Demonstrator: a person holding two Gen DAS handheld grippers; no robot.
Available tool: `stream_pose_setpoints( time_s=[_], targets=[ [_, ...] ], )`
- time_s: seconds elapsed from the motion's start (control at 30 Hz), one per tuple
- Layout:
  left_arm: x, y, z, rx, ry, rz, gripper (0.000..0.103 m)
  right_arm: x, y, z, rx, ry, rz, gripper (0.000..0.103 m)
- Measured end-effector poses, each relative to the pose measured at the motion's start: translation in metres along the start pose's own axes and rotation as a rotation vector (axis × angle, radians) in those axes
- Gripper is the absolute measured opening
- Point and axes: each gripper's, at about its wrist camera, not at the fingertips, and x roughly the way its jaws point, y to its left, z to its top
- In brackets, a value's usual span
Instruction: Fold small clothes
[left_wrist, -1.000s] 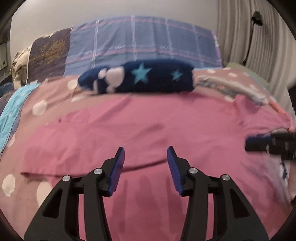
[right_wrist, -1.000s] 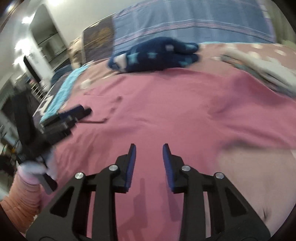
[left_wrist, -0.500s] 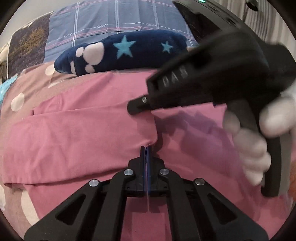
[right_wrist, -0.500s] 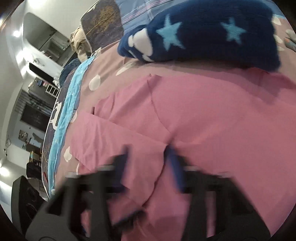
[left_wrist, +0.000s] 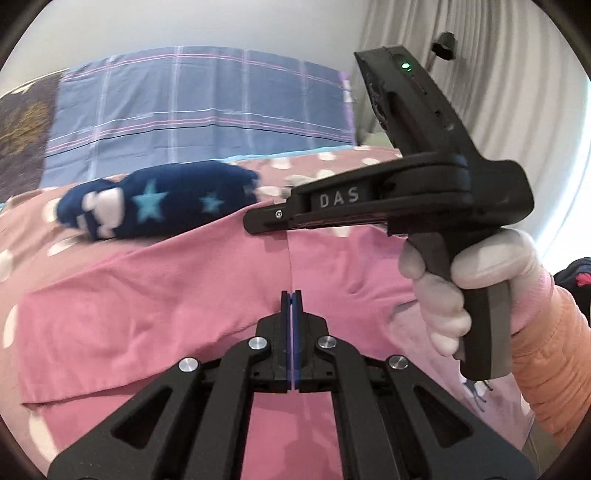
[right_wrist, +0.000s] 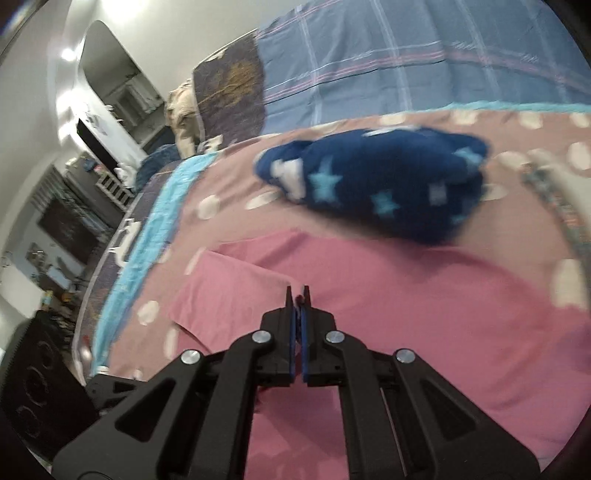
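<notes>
Pink garment (left_wrist: 155, 295) is spread on the polka-dot bedspread (right_wrist: 229, 192), just in front of the navy star-print fleece (left_wrist: 173, 203). A second ago both tools hung over it with jaws apart; now the left gripper (left_wrist: 291, 295) is pressed together on a thin edge of the pink fabric, and the right gripper (right_wrist: 297, 295) has pinched a fold too. In the left view, a white-gloved hand (left_wrist: 454, 291) holding the right tool now sits right alongside.
</notes>
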Motion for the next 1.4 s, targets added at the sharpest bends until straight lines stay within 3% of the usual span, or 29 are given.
stream_pose_setpoints(
  time_s=[0.13, 0.37, 0.43, 0.47, 0.5, 0.53, 0.63, 0.8, 0.83, 0.87, 0.9, 1.0, 1.07, 1.13, 1.2, 1.23, 1.33, 1.4],
  targets=[
    [0.034, -0.021, 0.000, 0.001, 0.053, -0.049, 0.000, -0.013, -0.039, -0.011, 0.042, -0.017, -0.083, 0.002],
    [0.069, -0.024, -0.018, 0.014, 0.141, -0.027, 0.000, 0.007, -0.092, -0.038, 0.124, 0.034, -0.151, 0.006],
    [0.061, -0.016, -0.021, 0.008, 0.142, -0.008, 0.011, 0.007, -0.095, -0.043, 0.132, 0.036, -0.166, 0.009],
    [0.054, -0.012, -0.024, 0.001, 0.135, 0.006, 0.024, 0.006, -0.099, -0.046, 0.146, 0.031, -0.174, 0.019],
    [0.043, -0.002, -0.028, -0.009, 0.119, 0.032, 0.031, 0.004, -0.101, -0.049, 0.162, 0.030, -0.167, 0.034],
    [0.033, 0.006, -0.032, -0.015, 0.107, 0.054, 0.032, 0.001, -0.103, -0.052, 0.173, 0.029, -0.159, 0.037],
    [0.002, 0.043, -0.047, -0.033, 0.071, 0.193, 0.041, -0.007, -0.101, -0.067, 0.165, 0.055, -0.116, 0.038],
    [-0.054, 0.128, -0.082, -0.180, 0.036, 0.543, 0.049, 0.003, -0.085, -0.095, 0.119, 0.122, -0.092, 0.043],
    [-0.064, 0.141, -0.088, -0.217, 0.036, 0.579, 0.049, 0.008, -0.081, -0.097, 0.103, 0.119, -0.111, 0.043],
    [-0.077, 0.160, -0.098, -0.282, 0.038, 0.598, 0.049, 0.011, -0.078, -0.097, 0.091, 0.111, -0.134, 0.024],
    [-0.084, 0.171, -0.103, -0.322, 0.043, 0.578, 0.049, 0.014, -0.074, -0.095, 0.081, 0.098, -0.170, 0.003],
    [-0.093, 0.199, -0.118, -0.406, 0.064, 0.499, 0.049, 0.000, -0.066, -0.089, 0.095, 0.056, -0.209, 0.002],
    [-0.089, 0.208, -0.123, -0.410, 0.088, 0.470, 0.049, -0.019, -0.061, -0.083, 0.089, 0.022, -0.263, 0.002],
    [-0.083, 0.212, -0.126, -0.408, 0.109, 0.433, 0.049, -0.026, -0.065, -0.079, 0.077, 0.052, -0.343, 0.005],
    [-0.076, 0.212, -0.125, -0.383, 0.116, 0.404, 0.049, -0.026, -0.069, -0.079, 0.060, 0.108, -0.486, 0.035],
    [-0.071, 0.210, -0.122, -0.367, 0.117, 0.397, 0.049, -0.028, -0.068, -0.079, 0.063, 0.109, -0.523, 0.037],
    [-0.063, 0.209, -0.116, -0.328, 0.117, 0.394, 0.049, -0.032, -0.045, -0.071, 0.027, 0.067, -0.489, 0.037],
    [-0.061, 0.214, -0.113, -0.324, 0.104, 0.400, 0.042, -0.023, -0.012, -0.058, -0.055, 0.041, -0.437, 0.037]
  ],
)
